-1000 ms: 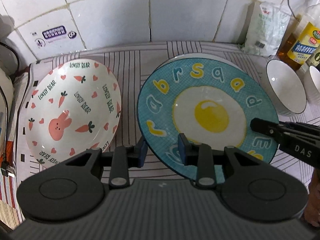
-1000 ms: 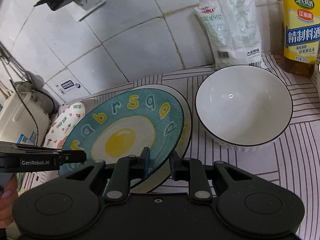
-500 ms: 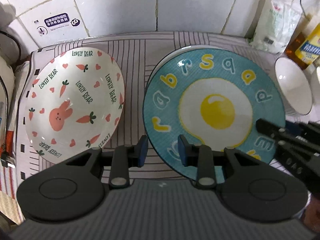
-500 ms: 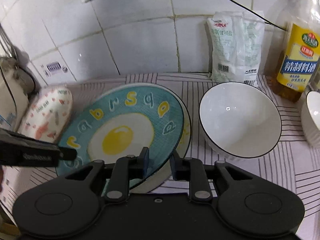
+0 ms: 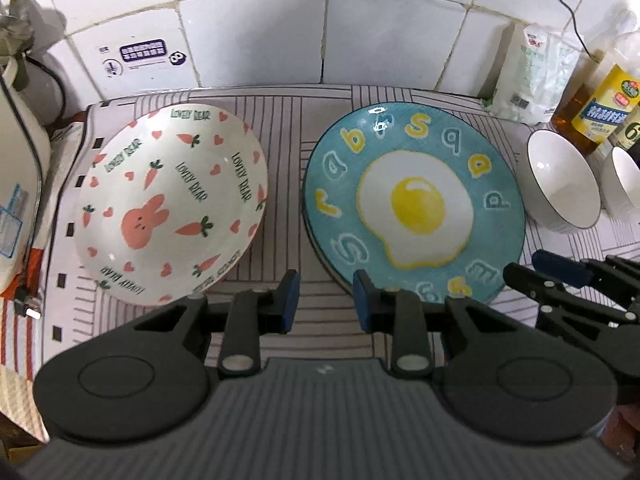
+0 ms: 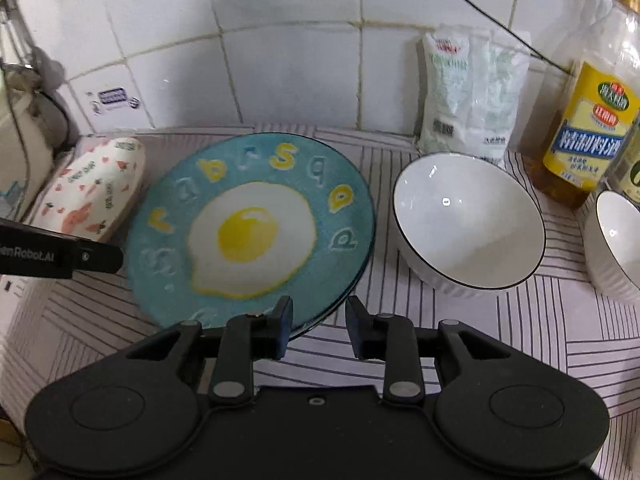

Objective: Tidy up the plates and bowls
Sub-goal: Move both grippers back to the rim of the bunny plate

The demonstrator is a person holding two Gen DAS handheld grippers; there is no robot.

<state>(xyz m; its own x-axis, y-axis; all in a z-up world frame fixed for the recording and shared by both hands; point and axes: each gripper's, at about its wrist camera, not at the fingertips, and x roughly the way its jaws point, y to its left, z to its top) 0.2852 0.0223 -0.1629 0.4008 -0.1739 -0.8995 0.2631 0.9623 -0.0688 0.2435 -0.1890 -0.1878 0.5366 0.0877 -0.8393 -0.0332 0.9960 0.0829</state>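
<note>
A blue fried-egg plate (image 5: pixel 412 204) (image 6: pixel 252 232) lies flat on the striped cloth, stacked on another plate whose rim shows beneath. A white rabbit-and-carrot plate (image 5: pixel 172 200) (image 6: pixel 92 192) lies to its left. Two white bowls stand to the right, the nearer bowl (image 6: pixel 468 220) (image 5: pixel 560 180) beside the blue plate, the other bowl (image 6: pixel 616 240) further right. My left gripper (image 5: pixel 326 300) is open and empty, above the gap between the two plates. My right gripper (image 6: pixel 316 324) is open and empty at the blue plate's near right rim.
A white powder bag (image 6: pixel 468 96) and a yellow-labelled bottle (image 6: pixel 588 128) stand against the tiled wall at the back right. A white appliance (image 5: pixel 16 184) with a cord sits at the far left. The right gripper's body (image 5: pixel 580 292) shows beside the blue plate.
The right gripper has opened and let go of the blue plate, which now lies flat on the lower plate. Both grippers have pulled back and up.
</note>
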